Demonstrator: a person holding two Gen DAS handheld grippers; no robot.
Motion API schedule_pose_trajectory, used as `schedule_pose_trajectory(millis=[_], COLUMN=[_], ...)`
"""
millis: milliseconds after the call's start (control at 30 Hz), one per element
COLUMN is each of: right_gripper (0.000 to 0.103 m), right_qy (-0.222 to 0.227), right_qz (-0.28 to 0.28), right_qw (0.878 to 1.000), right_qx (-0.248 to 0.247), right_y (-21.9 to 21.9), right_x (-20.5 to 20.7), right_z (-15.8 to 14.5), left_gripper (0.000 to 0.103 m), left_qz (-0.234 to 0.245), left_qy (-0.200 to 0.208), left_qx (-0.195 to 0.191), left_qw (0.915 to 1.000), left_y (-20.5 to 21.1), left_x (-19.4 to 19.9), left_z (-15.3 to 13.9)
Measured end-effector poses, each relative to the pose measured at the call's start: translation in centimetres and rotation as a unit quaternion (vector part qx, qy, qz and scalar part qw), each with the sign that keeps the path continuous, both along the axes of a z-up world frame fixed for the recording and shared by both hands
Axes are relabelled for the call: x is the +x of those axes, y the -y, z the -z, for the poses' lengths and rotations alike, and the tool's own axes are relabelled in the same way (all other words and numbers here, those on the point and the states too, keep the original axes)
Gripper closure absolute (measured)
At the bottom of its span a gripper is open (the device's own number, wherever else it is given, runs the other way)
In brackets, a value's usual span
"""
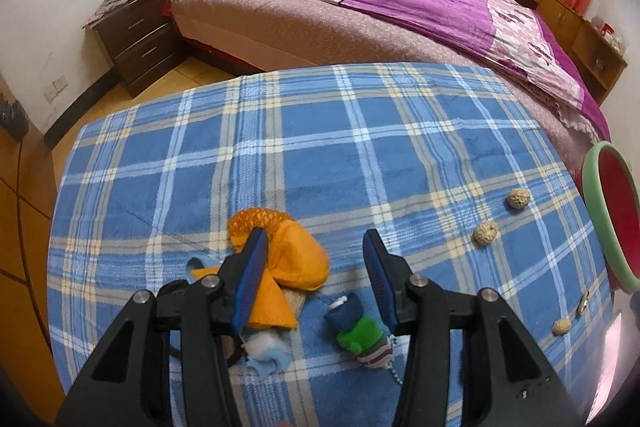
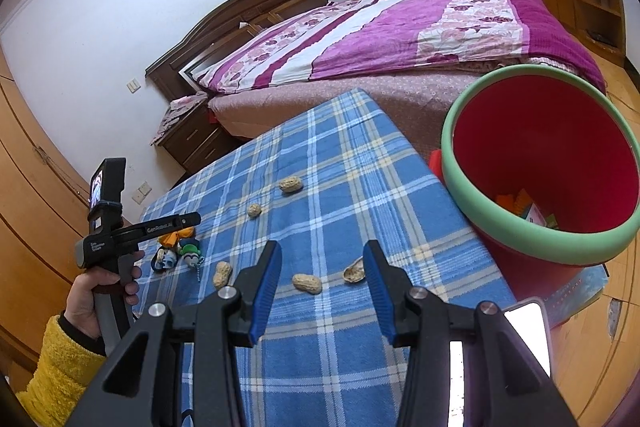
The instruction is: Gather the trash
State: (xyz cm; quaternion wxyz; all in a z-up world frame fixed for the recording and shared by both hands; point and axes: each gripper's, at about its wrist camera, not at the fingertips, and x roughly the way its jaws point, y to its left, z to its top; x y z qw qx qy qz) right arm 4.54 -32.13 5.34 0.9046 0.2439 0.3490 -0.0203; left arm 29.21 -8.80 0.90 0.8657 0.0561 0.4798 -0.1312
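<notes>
The right gripper is held wide open and empty, low over the plaid tablecloth. A whole peanut lies framed between its fingers, an empty shell half at 1 o'clock. The left gripper is likewise wide open, gripping nothing, over small toys and an orange cloth.

The pick-up step is judged to be in hand: descent and closure on the peanut are called for.

The red bin, already holding scraps, stands at 2 o'clock. Further peanuts remain at 11 o'clock. No obstruction is seen.
</notes>
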Motion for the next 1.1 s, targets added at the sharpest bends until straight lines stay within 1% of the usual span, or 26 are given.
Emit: schedule_pose_trajectory(millis=[267, 400, 433, 467, 500, 533, 567, 700, 733, 833, 1000, 1067, 1100], right_gripper=[0.057, 0.057, 0.057, 0.057, 0.057, 0.057, 0.057, 0.057, 0.057, 0.057, 0.057, 0.057, 0.057], right_qy=[-0.002, -0.003, -0.003, -0.003, -0.003, -0.003, -0.003, -0.002, -0.002, -0.002, -0.001, 0.000, 0.001], right_qz=[-0.007, -0.010, -0.011, -0.012, -0.012, -0.013, -0.013, -0.014, -0.015, -0.019, -0.022, -0.024, -0.025], right_qw=[1.000, 1.000, 1.000, 1.000, 1.000, 1.000, 1.000, 1.000, 1.000, 1.000, 1.000, 1.000, 1.000], right_qx=[0.000, 0.001, 0.001, 0.002, 0.002, 0.003, 0.002, 0.002, 0.003, 0.002, 0.001, 0.002, 0.001], right_y=[-0.4, -0.7, -0.7, -0.7, -0.8, -0.8, -0.8, -0.9, -0.9, -1.2, -1.5, -1.5, -1.6], right_x=[0.1, 0.2, 0.2, 0.2, 0.2, 0.2, 0.1, 0.2, 0.3, 0.3, 0.4, 0.3, 0.3], right_z=[0.1, 0.1, 0.2, 0.2, 0.2, 0.1, 0.2, 0.1, 0.1, 0.0, -0.2, -0.2, -0.2], left_gripper=[0.053, 0.054, 0.061, 0.072, 0.076, 0.078, 0.083, 0.098, 0.100, 0.103, 0.103, 0.103, 0.103], left_qz=[-0.006, -0.015, -0.016, -0.017, -0.020, -0.020, -0.019, -0.016, -0.014, -0.011, 0.000, 0.000, -0.001], left_qy=[0.007, 0.008, 0.009, 0.012, 0.016, 0.017, 0.016, 0.014, 0.014, 0.020, 0.035, 0.034, 0.027], left_qx=[-0.001, -0.015, -0.020, -0.019, -0.015, -0.017, -0.030, -0.059, -0.065, -0.078, -0.092, -0.092, -0.093], left_qw=[1.0000, 0.9997, 0.9996, 0.9996, 0.9996, 0.9995, 0.9992, 0.9980, 0.9977, 0.9967, 0.9951, 0.9952, 0.9953], left_y=[0.0, -0.4, -0.5, -0.5, -0.7, -0.8, -1.2, -2.1, -2.3, -2.6, -2.6, -2.7, -2.8], left_x=[0.6, 0.9, 1.0, 1.0, 1.0, 1.0, 0.9, 0.6, 0.5, 0.0, -0.9, -1.0, -0.9], left_z=[0.4, 0.4, 0.4, 0.4, 0.3, 0.3, 0.3, -0.1, -0.2, -0.7, -2.0, -2.2, -2.2])
